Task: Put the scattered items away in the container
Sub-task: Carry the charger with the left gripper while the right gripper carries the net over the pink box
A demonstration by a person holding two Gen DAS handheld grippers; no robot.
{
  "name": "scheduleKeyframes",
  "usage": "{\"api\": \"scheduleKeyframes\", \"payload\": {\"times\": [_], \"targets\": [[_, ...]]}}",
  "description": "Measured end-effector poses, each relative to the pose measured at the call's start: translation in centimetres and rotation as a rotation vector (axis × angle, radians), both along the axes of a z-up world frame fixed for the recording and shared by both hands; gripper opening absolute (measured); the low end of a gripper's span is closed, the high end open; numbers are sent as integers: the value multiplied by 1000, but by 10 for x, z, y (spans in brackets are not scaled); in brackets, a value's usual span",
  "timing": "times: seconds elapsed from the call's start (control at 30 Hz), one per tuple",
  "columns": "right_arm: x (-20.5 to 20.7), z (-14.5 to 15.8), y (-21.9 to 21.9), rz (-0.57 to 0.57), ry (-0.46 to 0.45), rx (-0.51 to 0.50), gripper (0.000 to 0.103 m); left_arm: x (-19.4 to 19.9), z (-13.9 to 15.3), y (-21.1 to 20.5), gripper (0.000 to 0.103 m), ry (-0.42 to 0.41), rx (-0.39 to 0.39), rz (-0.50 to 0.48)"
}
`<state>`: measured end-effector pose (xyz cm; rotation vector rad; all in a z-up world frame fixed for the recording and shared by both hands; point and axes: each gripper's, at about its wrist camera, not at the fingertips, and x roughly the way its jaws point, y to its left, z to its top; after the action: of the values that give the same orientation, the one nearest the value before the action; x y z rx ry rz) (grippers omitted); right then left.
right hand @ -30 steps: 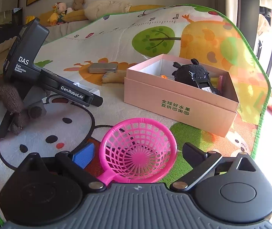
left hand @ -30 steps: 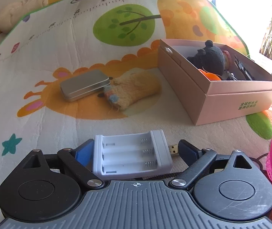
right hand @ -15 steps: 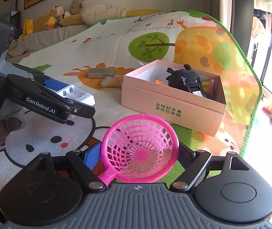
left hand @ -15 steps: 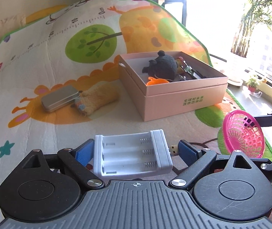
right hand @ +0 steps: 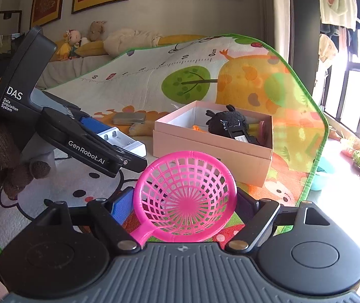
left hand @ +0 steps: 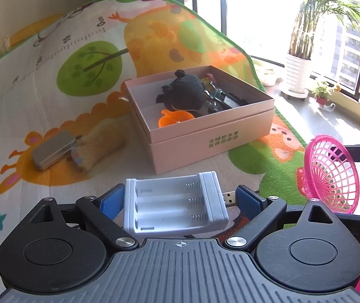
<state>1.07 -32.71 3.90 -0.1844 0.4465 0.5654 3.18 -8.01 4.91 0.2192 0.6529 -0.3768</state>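
My left fingers [left hand: 177,202] are clamped on the white battery charger [left hand: 175,203], blue pads against its two ends, lifted off the play mat [left hand: 53,101]. My right fingers [right hand: 185,202] are clamped on the pink strainer [right hand: 186,194], bowl upright between the pads. Ahead of both on the mat: the open pink box [left hand: 205,131], already holding a black plush toy [left hand: 183,91] and an orange piece [left hand: 175,117]. Left of the box lie a tan plush [left hand: 96,149] and a metal tin [left hand: 53,150], touching.

Open pink box [left hand: 212,136], toys inside, on mat
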Motion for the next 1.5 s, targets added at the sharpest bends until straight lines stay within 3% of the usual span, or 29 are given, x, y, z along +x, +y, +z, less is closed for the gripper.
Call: {"api": "scheduleKeyframes", "payload": {"times": [0.43, 0.7, 0.9, 1.0, 1.23, 1.5], "targets": [[37, 35, -26, -103, -82, 45, 83, 28, 25, -25, 96, -100, 30, -69], [63, 34, -33, -103, -42, 54, 82, 100, 49, -32, 96, -164, -23, -62], [71, 33, -22, -85, -22, 19, 82, 145, 47, -36, 97, -186, -82, -134], [75, 34, -13, -75, -24, -15, 82, 157, 40, -30, 97, -191, -81, -119], [96, 45, 3, -61, -30, -81, 82, 136, 26, 34, 101, -153, -209, 26], [184, 82, 55, -43, 15, -85, 82, 89, -8, 93, 103, -122, -324, 110]]}}
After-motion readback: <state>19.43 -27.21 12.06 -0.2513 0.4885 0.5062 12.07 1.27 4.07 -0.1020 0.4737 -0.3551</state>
